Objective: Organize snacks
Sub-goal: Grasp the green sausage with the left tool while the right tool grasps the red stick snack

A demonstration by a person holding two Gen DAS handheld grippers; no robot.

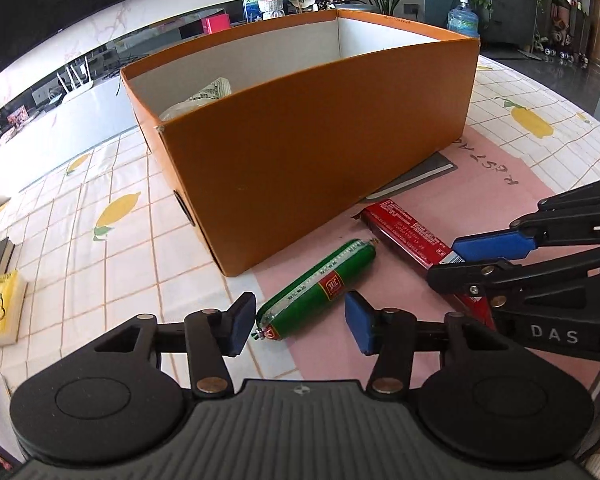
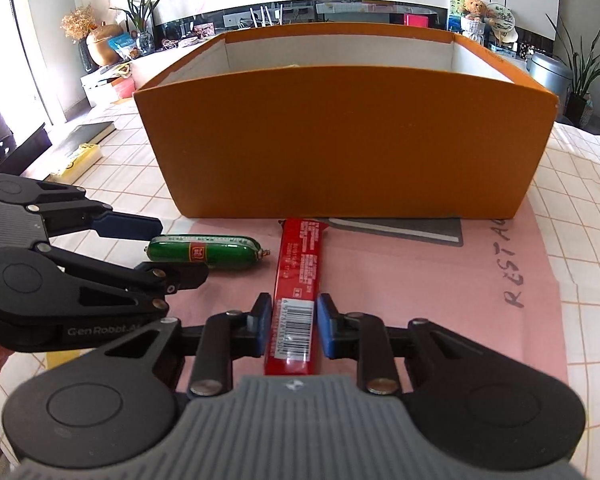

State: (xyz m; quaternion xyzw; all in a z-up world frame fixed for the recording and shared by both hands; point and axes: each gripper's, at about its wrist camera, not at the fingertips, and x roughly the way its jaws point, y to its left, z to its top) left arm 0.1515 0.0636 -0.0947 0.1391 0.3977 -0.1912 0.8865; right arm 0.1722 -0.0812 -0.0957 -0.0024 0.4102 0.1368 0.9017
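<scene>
A green sausage (image 1: 320, 284) lies slantwise on the pink mat before the orange box (image 1: 320, 152). My left gripper (image 1: 300, 322) is open around its near end; the left pad is almost at the tip and the right pad stands apart. From the right wrist view, the left gripper (image 2: 156, 250) straddles the sausage (image 2: 204, 252). A long red snack bar (image 2: 296, 272) lies on the mat, pointing at the box (image 2: 340, 140). My right gripper (image 2: 293, 322) is shut on its barcode end. The left wrist view shows the right gripper (image 1: 446, 260) clamping the bar (image 1: 404, 232).
A pale wrapped packet (image 1: 208, 94) lies inside the box. A grey card (image 2: 400, 228) pokes out from under it. A yellow packet (image 1: 0, 308) and a dark book (image 2: 84, 136) sit at the table's left. The pink mat (image 2: 420, 280) covers the checked tablecloth.
</scene>
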